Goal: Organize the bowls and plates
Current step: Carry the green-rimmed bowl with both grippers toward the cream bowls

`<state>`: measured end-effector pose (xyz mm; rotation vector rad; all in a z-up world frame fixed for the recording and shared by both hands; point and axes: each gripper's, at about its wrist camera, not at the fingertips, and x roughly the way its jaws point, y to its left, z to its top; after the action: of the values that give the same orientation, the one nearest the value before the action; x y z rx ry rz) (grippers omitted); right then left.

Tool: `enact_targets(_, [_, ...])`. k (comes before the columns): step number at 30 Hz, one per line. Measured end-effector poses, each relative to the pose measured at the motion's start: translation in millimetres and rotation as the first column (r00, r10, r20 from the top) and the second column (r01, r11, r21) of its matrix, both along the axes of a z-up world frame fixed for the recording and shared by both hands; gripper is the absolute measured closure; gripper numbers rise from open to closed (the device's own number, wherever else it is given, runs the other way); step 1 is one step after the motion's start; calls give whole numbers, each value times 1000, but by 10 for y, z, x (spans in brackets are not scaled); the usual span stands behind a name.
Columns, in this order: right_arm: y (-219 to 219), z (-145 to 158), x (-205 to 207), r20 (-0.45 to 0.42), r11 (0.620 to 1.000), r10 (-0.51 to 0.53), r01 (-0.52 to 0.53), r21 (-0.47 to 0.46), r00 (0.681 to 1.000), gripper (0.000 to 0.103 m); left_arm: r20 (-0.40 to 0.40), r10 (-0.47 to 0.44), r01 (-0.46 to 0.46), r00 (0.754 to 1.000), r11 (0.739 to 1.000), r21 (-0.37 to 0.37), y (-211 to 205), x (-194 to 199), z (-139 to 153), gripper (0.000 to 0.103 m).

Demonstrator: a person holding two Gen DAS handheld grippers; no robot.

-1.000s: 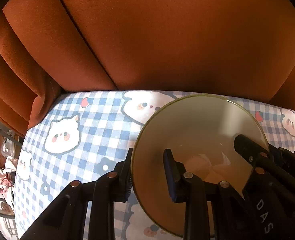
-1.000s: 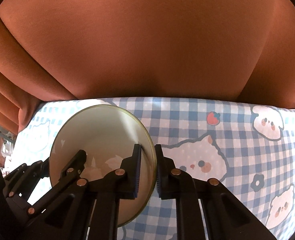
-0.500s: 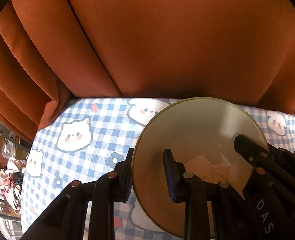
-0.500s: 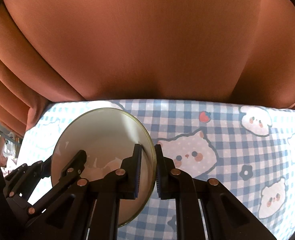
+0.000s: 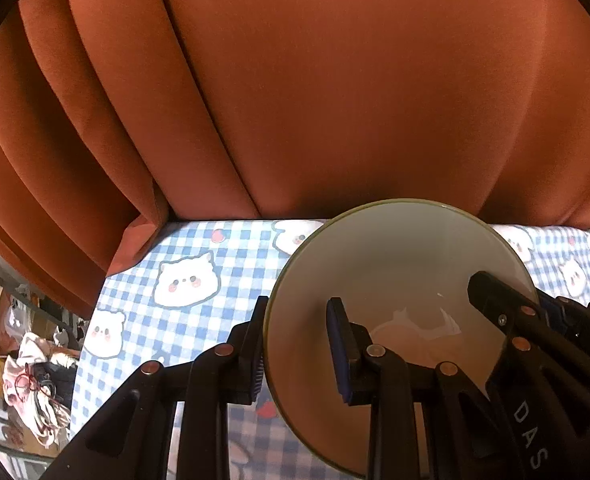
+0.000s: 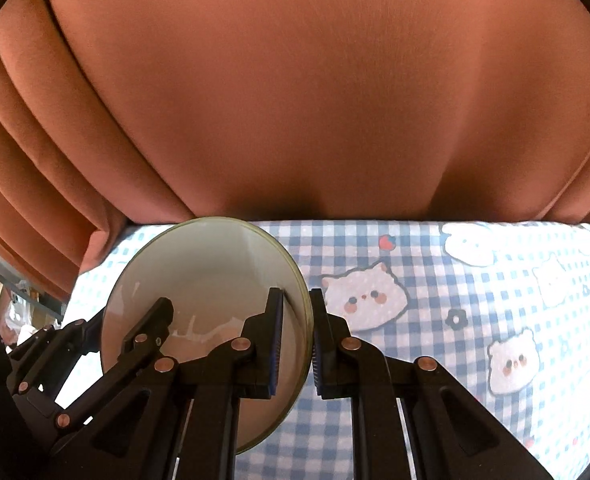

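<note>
Bowl (image 5: 395, 280) now higher than 1 second ago, more checked counter (image 5: 199, 248) showing beneath: lift under way, carry comes next. Left tongs (image 5: 297, 354) and right tongs (image 6: 297, 344) both clamped on opposite rims, one pad inside, one outside. Orange curtain (image 5: 335, 100) close behind far edge; open cloth to the right

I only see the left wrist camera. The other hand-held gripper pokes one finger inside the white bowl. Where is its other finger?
Observer: Outside the rim. The right hand-held gripper pinches the round white ceramic bowl with the green rim between both fingers.
Operator: What is further right of it?
Observer: The blue checked tablecloth carries on there, printed with a white cat face and a small black flower.
</note>
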<state>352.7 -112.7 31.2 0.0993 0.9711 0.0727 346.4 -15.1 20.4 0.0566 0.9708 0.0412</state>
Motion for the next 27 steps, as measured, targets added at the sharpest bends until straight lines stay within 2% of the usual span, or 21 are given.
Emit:
enact_targets(6, [87, 251, -457, 30, 997, -72, 73, -28, 997, 87, 30, -75, 76, 997, 997, -29, 22, -350, 191, 77])
enact_targets(11, [48, 342, -841, 57, 988, -147, 149, -45, 988, 87, 56, -154, 156, 986, 987, -39, -38, -623, 250, 77])
enact_targets(17, [-53, 428, -1299, 70, 976, -206, 210, -60, 976, 87, 63, -203, 207, 977, 976, -66, -153, -984, 299, 77])
enact_targets(22, [-166, 424, -1603, 76, 972, -223, 227, -62, 972, 87, 56, -216, 220, 975, 974, -63, -277, -1224, 268, 77])
enact_targets(27, [-371, 336, -1892, 57, 975, -216, 219, -41, 975, 87, 34, -192, 194, 981, 979, -57, -437, -1501, 201, 77])
